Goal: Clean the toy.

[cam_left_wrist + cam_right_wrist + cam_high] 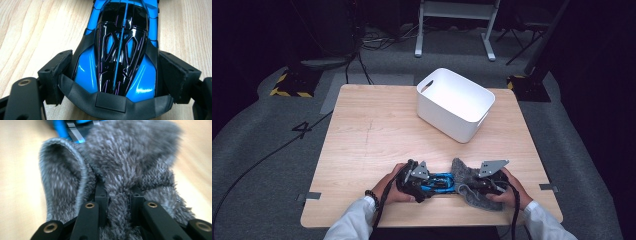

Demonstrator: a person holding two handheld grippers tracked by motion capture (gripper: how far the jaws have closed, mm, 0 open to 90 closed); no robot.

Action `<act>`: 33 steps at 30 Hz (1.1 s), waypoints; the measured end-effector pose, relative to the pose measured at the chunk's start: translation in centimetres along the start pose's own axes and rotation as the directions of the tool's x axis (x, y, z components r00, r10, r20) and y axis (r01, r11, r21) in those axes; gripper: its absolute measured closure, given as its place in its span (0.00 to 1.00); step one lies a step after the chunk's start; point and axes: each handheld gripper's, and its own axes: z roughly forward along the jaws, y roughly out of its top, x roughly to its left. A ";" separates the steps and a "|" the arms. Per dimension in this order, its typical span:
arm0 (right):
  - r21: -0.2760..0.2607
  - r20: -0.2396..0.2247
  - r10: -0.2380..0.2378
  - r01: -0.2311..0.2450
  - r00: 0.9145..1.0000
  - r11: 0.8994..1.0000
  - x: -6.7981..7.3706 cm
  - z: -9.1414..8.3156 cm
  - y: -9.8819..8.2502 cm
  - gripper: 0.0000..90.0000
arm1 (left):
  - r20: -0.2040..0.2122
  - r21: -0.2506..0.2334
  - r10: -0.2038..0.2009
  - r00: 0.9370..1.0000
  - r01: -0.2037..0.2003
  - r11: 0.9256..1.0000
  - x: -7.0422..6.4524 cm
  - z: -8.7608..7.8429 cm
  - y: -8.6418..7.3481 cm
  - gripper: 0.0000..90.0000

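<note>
Two tools meet near the front edge of the wooden tabletop (362, 130), the largest thing we see, a pale square board on a grey carpeted floor (257, 165). Next in size is the white bin (455, 104), which stands on the far right part of the tabletop, well apart from our hands.

Smaller again is the grey fuzzy cloth (467, 172), lying at the near right of the tabletop with one side pushed up against the toy car. In the right gripper view the cloth (120, 162) rises in a thick fold between the jaws. Our right tool (488, 186) is closed tight on that fold, its two black jaws pinching the pile with fabric bulging on either side.

Our left tool (418, 184) lies just left of it, and we hold its jaws clamped on the blue and black toy car (438, 182), which rests on the tabletop between the two tools. In the left gripper view the toy car (120, 57) points away from the camera, its glossy black roof running up the middle and its blue flanks pressed by the padded jaws on both sides, the black rear wing nearest to us. The car's far end touches the cloth.
</note>
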 end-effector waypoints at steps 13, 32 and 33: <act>-0.036 -0.150 -0.039 0.034 0.988 0.999 1.9 0.2 0.5 0.83 | -0.011 0.001 -0.017 1.000 0.017 1.000 -0.1 0.0 0.0 0.20; -0.045 -0.145 -0.135 0.130 0.980 0.991 5.2 3.3 3.2 0.84 | 0.003 -0.006 0.000 1.000 0.000 1.000 0.0 -0.1 -0.1 0.24; -0.044 -0.140 -0.137 0.133 0.981 0.990 5.0 3.1 3.0 0.84 | 0.004 -0.007 0.000 1.000 0.000 1.000 0.0 -0.1 -0.1 0.25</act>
